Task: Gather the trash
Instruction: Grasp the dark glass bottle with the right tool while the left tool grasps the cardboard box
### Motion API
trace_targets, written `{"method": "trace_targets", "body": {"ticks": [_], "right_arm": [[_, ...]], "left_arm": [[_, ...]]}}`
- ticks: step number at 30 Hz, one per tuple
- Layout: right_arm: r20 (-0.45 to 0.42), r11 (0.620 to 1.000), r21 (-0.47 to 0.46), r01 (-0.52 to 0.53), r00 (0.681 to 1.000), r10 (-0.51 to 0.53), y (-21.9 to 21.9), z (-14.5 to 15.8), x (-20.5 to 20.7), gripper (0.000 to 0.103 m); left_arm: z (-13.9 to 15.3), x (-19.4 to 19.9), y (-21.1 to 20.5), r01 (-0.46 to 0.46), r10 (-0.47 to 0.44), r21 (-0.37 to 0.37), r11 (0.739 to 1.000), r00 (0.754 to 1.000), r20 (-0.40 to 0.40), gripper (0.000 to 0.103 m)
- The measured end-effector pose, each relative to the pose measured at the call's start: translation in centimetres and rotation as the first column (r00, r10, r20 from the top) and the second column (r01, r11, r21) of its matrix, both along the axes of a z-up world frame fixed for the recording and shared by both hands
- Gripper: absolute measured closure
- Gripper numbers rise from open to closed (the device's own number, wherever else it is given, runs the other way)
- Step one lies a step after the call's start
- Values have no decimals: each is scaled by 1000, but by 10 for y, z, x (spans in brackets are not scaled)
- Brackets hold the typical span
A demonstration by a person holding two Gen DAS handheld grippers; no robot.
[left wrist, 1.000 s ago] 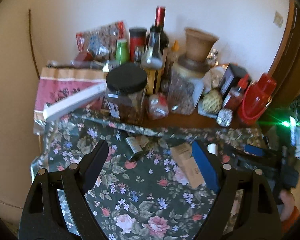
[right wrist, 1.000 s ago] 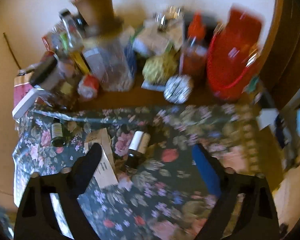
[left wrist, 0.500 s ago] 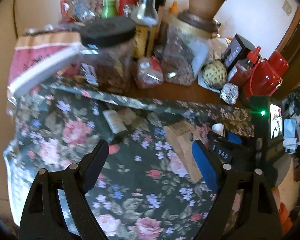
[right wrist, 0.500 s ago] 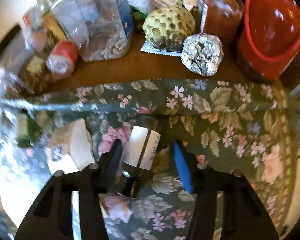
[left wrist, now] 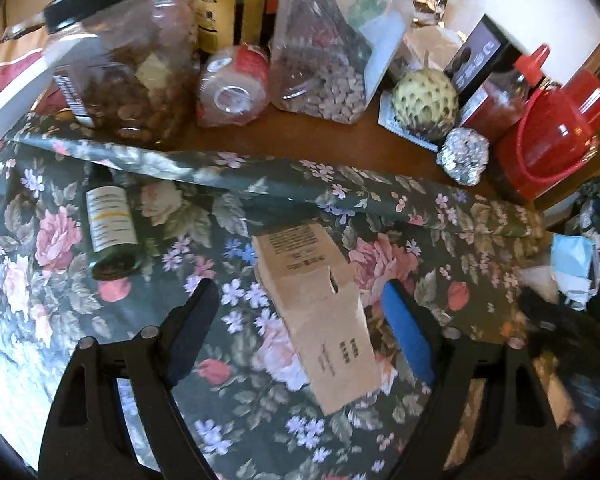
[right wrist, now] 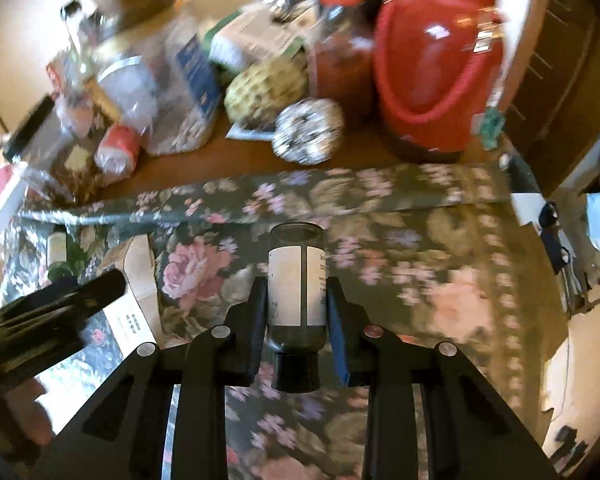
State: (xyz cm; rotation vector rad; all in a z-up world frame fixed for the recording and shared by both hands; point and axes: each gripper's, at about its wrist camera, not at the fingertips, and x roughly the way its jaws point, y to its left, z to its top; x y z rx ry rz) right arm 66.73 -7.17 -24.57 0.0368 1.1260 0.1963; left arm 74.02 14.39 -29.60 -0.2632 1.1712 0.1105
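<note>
My right gripper (right wrist: 296, 300) is shut on a small dark bottle with a white label (right wrist: 297, 284) and holds it above the floral cloth, cap toward me. My left gripper (left wrist: 300, 320) is open, its fingers on either side of a flattened brown cardboard box (left wrist: 320, 312) that lies on the cloth; the box also shows in the right wrist view (right wrist: 134, 300). A small green bottle with a pale label (left wrist: 110, 232) lies on its side to the left of the box. A crumpled foil ball (left wrist: 462, 156) sits on the bare wood beyond the cloth.
The back of the table is crowded: a black-lidded jar (left wrist: 120, 72), a clear bag of seeds (left wrist: 324, 48), a red-capped plastic cup (left wrist: 234, 84), a custard apple (left wrist: 424, 98), a red sauce bottle (left wrist: 500, 96) and a red jug (left wrist: 552, 136). The left gripper's finger (right wrist: 60, 312) shows at the right view's left edge.
My right gripper has closed on the dark bottle and lifted it off the cloth. My left gripper has moved forward and down so that the cardboard box lies between its fingers.
</note>
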Motion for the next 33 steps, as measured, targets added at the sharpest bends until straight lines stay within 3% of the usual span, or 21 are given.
{"method": "trace_targets", "body": {"ticks": [2,4,6,9,10,14,17,19,26,33], "right_arm": [[14,1000,13,16,1000,-16,-12,11,-5,77],[34,999,14,32,999,-32,-22,21,-8,77],[53,999,7,41,998,-41,-26,30,-10,77],[54,998,37,44,997,-46,-38,41,-12,77],[49,997,60,38,998,-41,-37,40,-9,77],[66,994,103,29,997,-36,-43,53,-20,77],[98,995,103,15,995,-25,-50,66,-29,77],[122,994,107,3,992,-16,-56,76,-36,77],[220,990,123,-67,975,38,-80,111,-61,77],[310,975,140,-175,942,124,-103,139,-92,77]], "left_arm": [[-9,5,-5,-22,22,8,1000,1000,-22,32],[-15,7,-8,-45,46,17,999,998,-31,52],[-18,8,-11,-56,57,23,998,998,-38,62],[-16,5,-17,9,-12,-74,997,999,-35,63],[-8,1,-23,51,-53,-103,993,998,-17,63],[30,-17,-51,167,-165,-33,985,984,67,66],[64,-34,-70,215,-212,-7,977,968,136,75],[82,-43,-79,236,-233,-3,972,958,165,100],[143,-81,-110,224,-233,65,972,927,293,102],[196,-152,-136,120,-158,118,986,899,408,102]]}}
